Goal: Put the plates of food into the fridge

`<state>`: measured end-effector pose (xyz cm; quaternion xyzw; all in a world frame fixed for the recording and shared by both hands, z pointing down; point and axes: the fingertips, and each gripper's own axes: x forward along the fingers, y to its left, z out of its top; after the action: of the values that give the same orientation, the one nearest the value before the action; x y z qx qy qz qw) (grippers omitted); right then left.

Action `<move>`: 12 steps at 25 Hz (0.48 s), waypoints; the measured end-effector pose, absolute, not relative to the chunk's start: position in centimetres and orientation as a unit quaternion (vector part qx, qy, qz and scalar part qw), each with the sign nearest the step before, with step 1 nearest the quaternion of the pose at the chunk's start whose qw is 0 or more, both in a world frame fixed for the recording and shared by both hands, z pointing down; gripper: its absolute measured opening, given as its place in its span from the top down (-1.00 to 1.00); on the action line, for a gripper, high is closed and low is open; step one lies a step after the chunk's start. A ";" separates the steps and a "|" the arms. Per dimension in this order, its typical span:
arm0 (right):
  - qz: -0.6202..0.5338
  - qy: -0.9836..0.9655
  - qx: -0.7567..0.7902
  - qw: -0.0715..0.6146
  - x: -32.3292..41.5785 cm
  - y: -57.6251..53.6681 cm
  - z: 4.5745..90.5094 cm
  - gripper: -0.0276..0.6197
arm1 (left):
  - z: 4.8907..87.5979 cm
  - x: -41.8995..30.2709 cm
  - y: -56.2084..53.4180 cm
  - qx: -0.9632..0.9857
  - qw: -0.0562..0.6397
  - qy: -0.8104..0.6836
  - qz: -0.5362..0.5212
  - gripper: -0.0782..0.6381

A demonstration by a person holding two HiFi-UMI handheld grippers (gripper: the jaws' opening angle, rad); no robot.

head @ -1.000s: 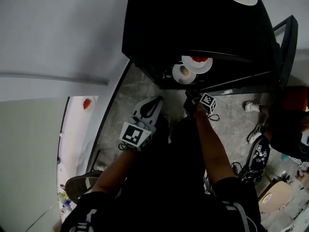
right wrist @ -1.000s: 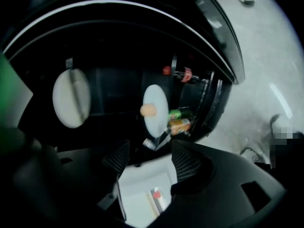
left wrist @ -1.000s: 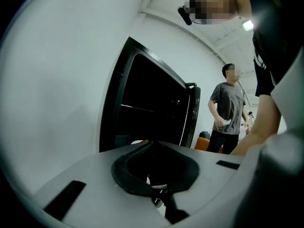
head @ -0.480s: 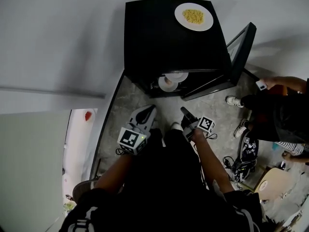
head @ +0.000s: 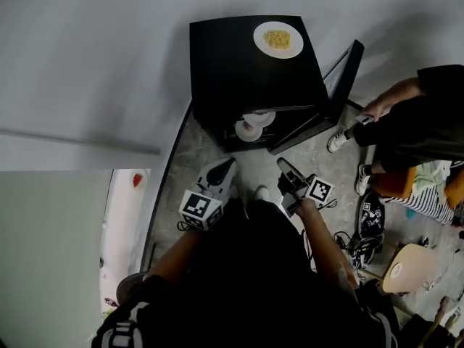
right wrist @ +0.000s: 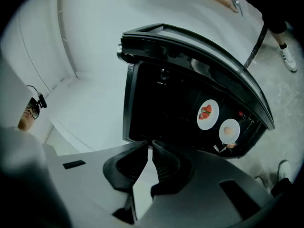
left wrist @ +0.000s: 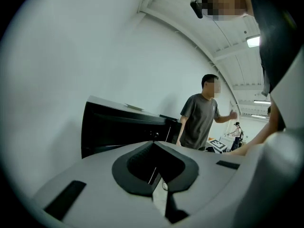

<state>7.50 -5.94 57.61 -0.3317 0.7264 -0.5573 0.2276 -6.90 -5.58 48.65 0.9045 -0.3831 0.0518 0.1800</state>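
A small black fridge stands against the wall with its door swung open to the right. On its top sits a white plate of yellow food. Inside are a plate of strawberries and a plate with a pale round item, seen in the head view as two plates. My left gripper is shut and empty. My right gripper has just been closing with nothing between its jaws; they stand almost together. Both grippers hang short of the fridge front.
A bystander stands right of the open door, a hand near its edge, and shows beside the fridge. Another person sits further right. A bag and a round stool are on the floor.
Both grippers have come back and up from the fridge opening, the right one away from the plates inside. The view has risen, so the whole fridge top shows. The bystander has stepped closer.
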 end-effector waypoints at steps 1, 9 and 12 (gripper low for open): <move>-0.553 0.728 -0.334 0.230 7.6 -5.9 57.0 0.77 | 48.3 -7.0 -5.7 0.905 0.177 -0.383 0.051 0.73; -0.479 0.775 -0.365 0.193 7.4 -5.8 52.0 0.79 | 46.7 -7.2 -5.1 0.922 0.145 -0.357 0.034 0.73; -0.468 0.777 -0.364 0.212 7.1 -6.3 49.8 0.79 | 46.5 -7.6 -5.2 0.922 0.141 -0.358 0.031 0.73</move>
<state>7.06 -6.34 49.76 -0.3638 0.7769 -0.4682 0.2117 -7.63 -5.22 46.54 0.9225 -0.3583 0.0307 0.1405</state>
